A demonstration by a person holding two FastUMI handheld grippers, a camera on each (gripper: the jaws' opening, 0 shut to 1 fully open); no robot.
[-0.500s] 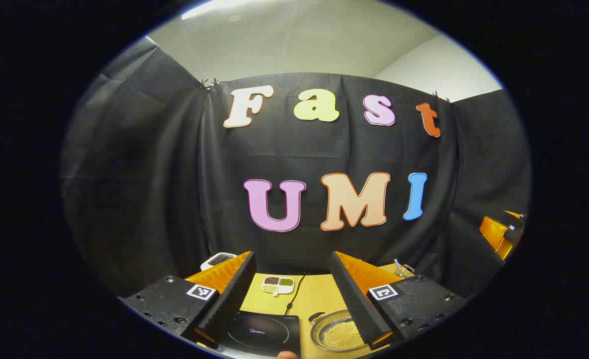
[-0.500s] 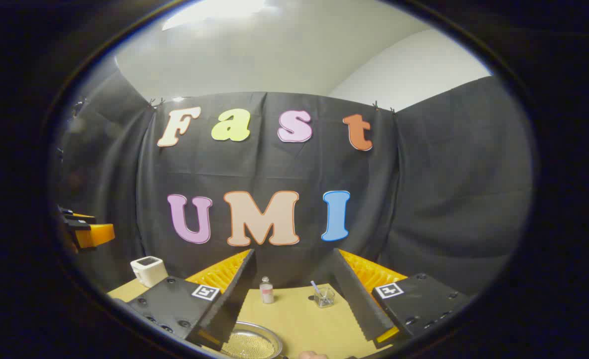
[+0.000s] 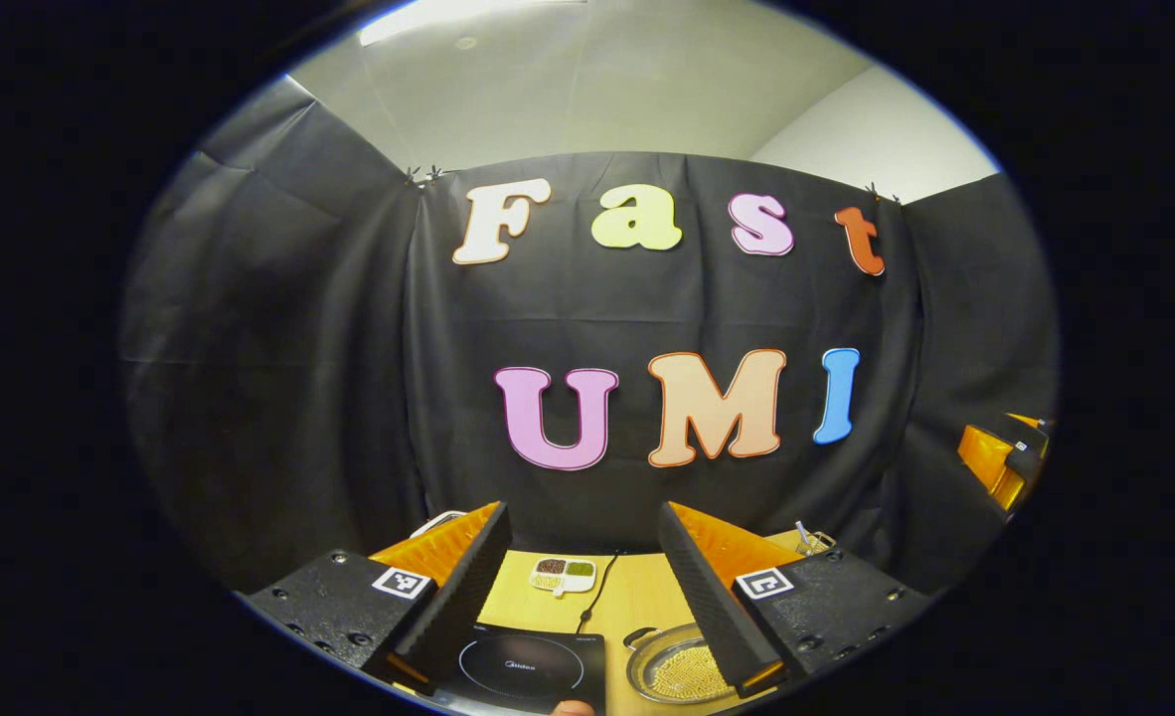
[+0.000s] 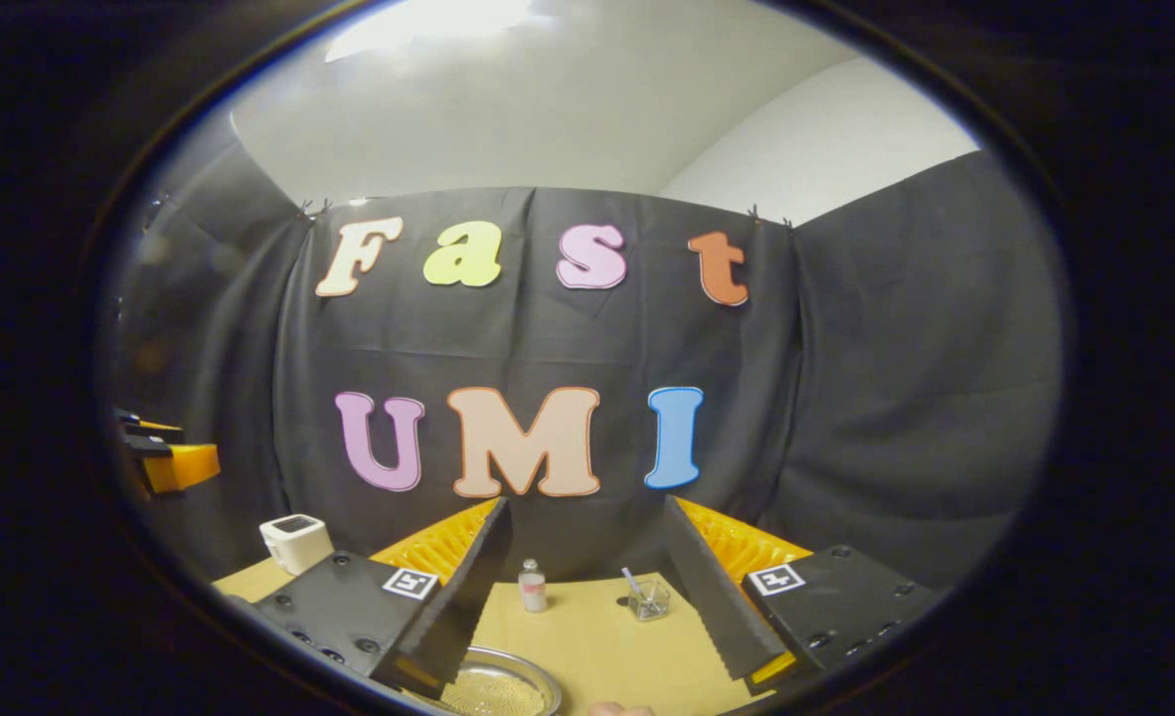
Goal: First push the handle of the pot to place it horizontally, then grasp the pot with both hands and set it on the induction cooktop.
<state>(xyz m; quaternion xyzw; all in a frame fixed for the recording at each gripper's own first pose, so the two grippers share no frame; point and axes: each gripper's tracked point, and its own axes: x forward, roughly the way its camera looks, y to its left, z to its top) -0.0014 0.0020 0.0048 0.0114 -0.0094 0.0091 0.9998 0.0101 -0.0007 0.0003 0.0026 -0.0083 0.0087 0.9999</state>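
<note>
A shallow metal pot (image 3: 672, 668) holding small yellowish beads sits on the wooden table, low in the left gripper view, with a dark handle (image 3: 635, 634) at its far left rim. The black induction cooktop (image 3: 533, 664) lies just left of it. My left gripper (image 3: 584, 572) hangs open, well above both, nothing between its fingers. In the right gripper view the pot (image 4: 498, 686) shows at the bottom, partly behind one finger. My right gripper (image 4: 587, 567) is open and empty, high over the table. The other gripper (image 4: 170, 457) shows at the far left.
A white divided dish of beans (image 3: 564, 574) and a power cord (image 3: 592, 597) lie behind the cooktop. A small bottle (image 4: 532, 585), a glass cup with a straw (image 4: 647, 597) and a white device (image 4: 295, 542) stand near the back wall. A fingertip (image 3: 574, 708) shows at the bottom edge.
Both views have tipped slightly downward and shifted; the cooktop and pot show a little more in the left gripper view. Both grippers stay open.
</note>
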